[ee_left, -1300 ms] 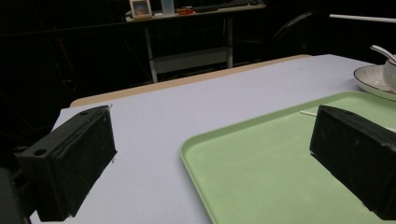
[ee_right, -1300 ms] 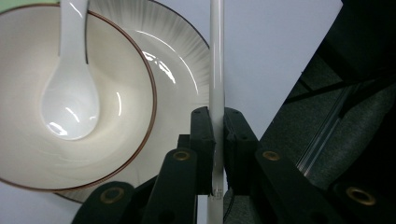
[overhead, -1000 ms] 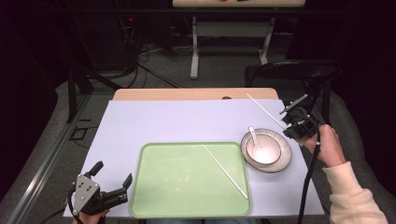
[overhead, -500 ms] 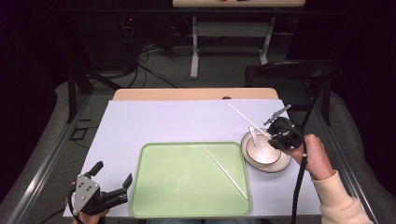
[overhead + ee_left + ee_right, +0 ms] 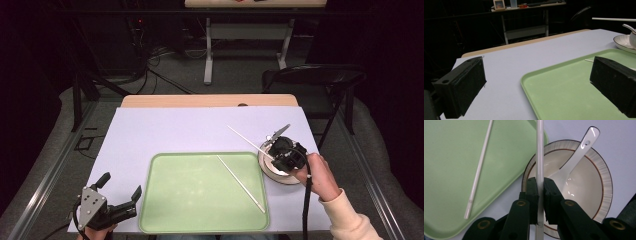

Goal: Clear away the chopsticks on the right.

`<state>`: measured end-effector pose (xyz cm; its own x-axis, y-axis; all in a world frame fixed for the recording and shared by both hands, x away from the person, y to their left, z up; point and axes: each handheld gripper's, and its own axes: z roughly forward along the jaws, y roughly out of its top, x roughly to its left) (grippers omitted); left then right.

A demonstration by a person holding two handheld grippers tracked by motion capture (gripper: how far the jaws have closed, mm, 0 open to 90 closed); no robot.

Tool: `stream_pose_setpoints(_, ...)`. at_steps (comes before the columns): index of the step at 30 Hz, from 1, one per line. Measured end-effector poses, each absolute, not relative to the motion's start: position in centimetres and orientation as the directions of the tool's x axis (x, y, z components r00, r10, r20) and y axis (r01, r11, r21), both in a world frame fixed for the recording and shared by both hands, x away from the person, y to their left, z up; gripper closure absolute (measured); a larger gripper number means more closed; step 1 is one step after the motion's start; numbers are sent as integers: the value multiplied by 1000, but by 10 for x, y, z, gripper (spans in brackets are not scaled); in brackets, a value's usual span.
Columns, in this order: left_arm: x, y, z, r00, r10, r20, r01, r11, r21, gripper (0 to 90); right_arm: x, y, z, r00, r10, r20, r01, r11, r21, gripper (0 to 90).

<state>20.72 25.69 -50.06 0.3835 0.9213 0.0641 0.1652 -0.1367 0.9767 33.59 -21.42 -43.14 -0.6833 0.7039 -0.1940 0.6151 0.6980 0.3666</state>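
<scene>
Pointing up-left over tray (image 5: 200,200), gripped chopstick (image 5: 247,139).

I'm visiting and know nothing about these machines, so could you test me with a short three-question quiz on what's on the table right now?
1. True or false: the right gripper is shut on a white chopstick.
2. Where does the other chopstick lie? A) in the bowl B) on the green tray C) on the bare tabletop
3. What rests inside the bowl?

Key
1. True: its jaws pinch the stick above the bowl's rim.
2. B: it lies diagonally on the tray.
3. A white spoon. The left gripper stands open beside the tray, holding nothing.
</scene>
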Motion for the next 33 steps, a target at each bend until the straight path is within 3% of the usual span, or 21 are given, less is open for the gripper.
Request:
stream_pose_setpoints(17,205,257,-500,379,923,64,158,-132,979,0,320,-195,-456,-720,673,-169,604,727,326,832)
stream_pose_setpoints(33,204,257,-500,380,923,67,153,-135,979,0,313,-179,-502,-663,743,-89,703,659,266,831)
